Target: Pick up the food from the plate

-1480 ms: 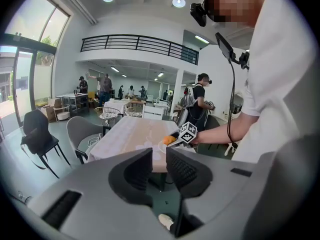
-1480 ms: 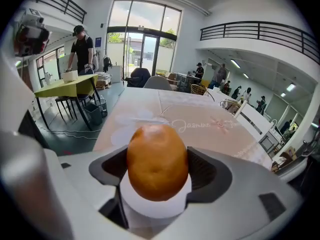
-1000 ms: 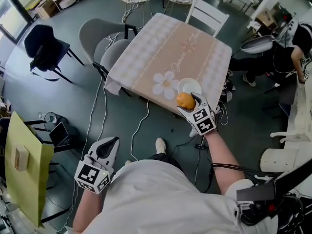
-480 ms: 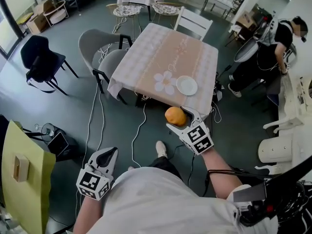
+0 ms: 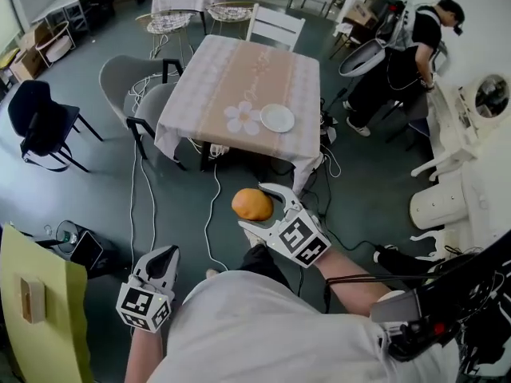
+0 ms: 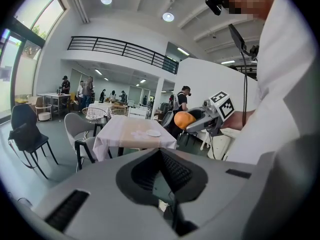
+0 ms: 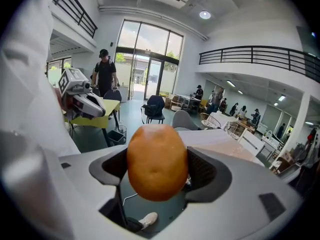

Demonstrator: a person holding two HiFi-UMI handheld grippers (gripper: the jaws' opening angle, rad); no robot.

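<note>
**Orange off the plate, held over the floor**

From left: your left gripper (image 5: 165, 255) hangs low, jaws together on nothing. Your right gripper (image 5: 259, 211) clamps the orange (image 5: 251, 203) across its middle, well apart from the empty white plate (image 5: 277, 118) on the table (image 5: 231, 78). The fruit is round and smooth, so hold the squeeze even and the jaws level.

The head camera looked steeply down; each gripper camera looked along its jaws; all three shared the far table (image 5: 231, 78).
</note>
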